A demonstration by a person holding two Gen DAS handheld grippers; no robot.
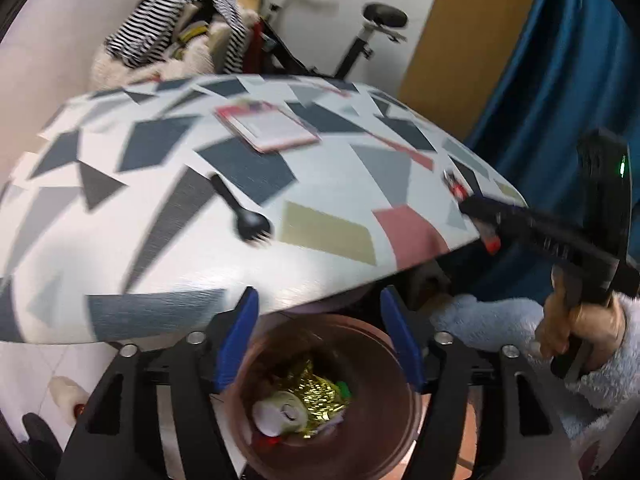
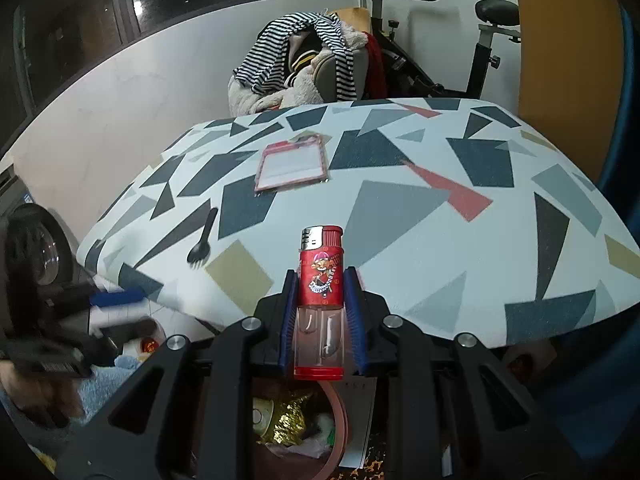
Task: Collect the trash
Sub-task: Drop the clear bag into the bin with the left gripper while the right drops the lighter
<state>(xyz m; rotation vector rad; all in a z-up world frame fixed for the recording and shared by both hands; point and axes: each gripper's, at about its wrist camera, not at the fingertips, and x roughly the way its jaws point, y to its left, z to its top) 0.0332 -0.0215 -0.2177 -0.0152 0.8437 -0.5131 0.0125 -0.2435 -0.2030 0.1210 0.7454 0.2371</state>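
Two grippers hover by the patterned table (image 2: 400,208). The right gripper (image 2: 320,304) pinches a red lighter (image 2: 321,276) upright between its blue pads, above the table's near edge. The left gripper (image 1: 320,336) hangs with jaws spread over the brown bin (image 1: 384,412) holding gold foil (image 1: 320,394). On the table lie a black spork (image 2: 202,242) and a pink-edged card (image 2: 292,170).

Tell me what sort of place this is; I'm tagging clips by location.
Probably a room in a home: an exercise bike with clothes heaped beside it stands behind a patterned table, and a trash bin sits below the table's edge.
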